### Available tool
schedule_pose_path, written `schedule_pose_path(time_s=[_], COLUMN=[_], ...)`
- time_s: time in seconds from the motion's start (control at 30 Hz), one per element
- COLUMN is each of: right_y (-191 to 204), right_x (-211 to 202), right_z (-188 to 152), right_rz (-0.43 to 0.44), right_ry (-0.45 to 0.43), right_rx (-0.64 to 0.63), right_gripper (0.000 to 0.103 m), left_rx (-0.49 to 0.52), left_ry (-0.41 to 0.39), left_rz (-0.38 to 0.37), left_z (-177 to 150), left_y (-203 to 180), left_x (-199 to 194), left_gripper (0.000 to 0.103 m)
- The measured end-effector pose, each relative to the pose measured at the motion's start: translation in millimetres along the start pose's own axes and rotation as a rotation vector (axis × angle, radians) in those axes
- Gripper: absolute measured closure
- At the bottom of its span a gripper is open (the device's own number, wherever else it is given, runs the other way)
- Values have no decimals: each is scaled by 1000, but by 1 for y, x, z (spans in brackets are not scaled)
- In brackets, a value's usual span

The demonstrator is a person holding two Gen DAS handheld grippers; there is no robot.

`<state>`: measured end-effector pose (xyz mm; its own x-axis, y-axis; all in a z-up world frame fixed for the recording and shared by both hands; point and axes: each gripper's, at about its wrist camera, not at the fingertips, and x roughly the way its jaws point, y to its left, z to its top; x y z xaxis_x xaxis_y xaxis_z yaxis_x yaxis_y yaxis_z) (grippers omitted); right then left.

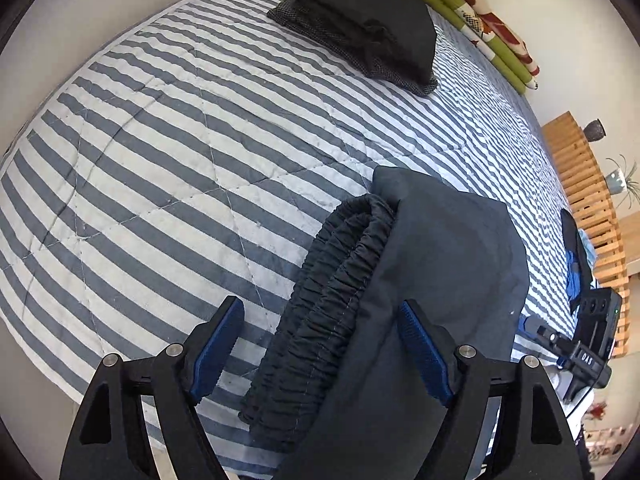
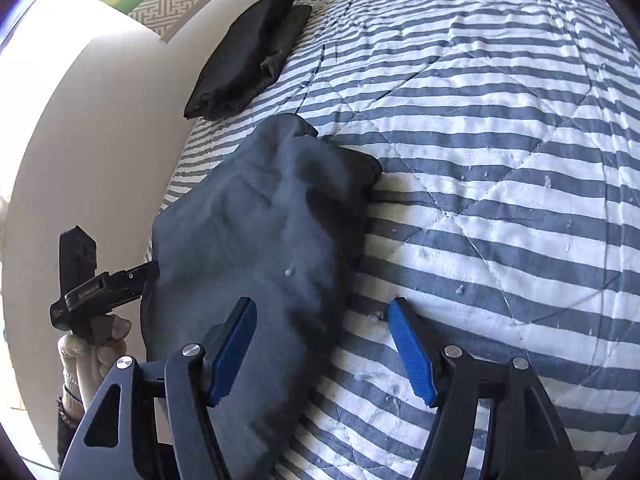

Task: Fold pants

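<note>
The pants (image 1: 420, 280) lie folded into a compact bundle on the striped bed (image 1: 160, 160), near its edge, with the gathered waistband (image 1: 320, 300) showing along one side. The left gripper (image 1: 320, 344) hangs over the bundle with its fingers (image 1: 218, 344) wide apart, one over the quilt and the other over the cloth, neither pressing on anything. The right gripper (image 2: 322, 352) is likewise spread, its fingers (image 2: 232, 352) clear of the fabric, one above the bundle's lower corner and the other above bare stripes. The fold looks done or nearly so, judging by the neat shape in the left view, though from the right the top layer is rumpled and its far corner (image 2: 360, 160) sticks out loosely. The risk now is mostly of undoing it: a finger catching the top layer on the way out could drag it open, and the bundle sits close enough to the bed's edge that a nudge might slide it off. A stack of dark clothes (image 1: 360, 28) (already folded, it seems) lies well apart, farther up the bed.
</note>
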<state>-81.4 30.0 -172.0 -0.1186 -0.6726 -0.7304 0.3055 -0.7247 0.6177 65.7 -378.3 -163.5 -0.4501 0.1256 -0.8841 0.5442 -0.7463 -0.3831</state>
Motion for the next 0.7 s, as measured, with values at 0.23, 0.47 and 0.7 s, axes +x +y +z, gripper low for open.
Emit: schedule_pose_path(time_s=[0.23, 0.47, 0.7], right_y=[-30, -13, 8], right_x=[14, 18, -16], right_z=[48, 71, 45], right_rz=[185, 54, -122], right_ry=[43, -50, -140], right_rx=[219, 99, -83], right_gripper=[39, 94, 70], left_rx=[-1, 18, 53], left_ry=[1, -6, -87], left_rz=[6, 10, 77], left_z=[-3, -6, -10], left_y=[1, 2, -3], left_x=[9, 12, -8], left_gripper=[19, 16, 17])
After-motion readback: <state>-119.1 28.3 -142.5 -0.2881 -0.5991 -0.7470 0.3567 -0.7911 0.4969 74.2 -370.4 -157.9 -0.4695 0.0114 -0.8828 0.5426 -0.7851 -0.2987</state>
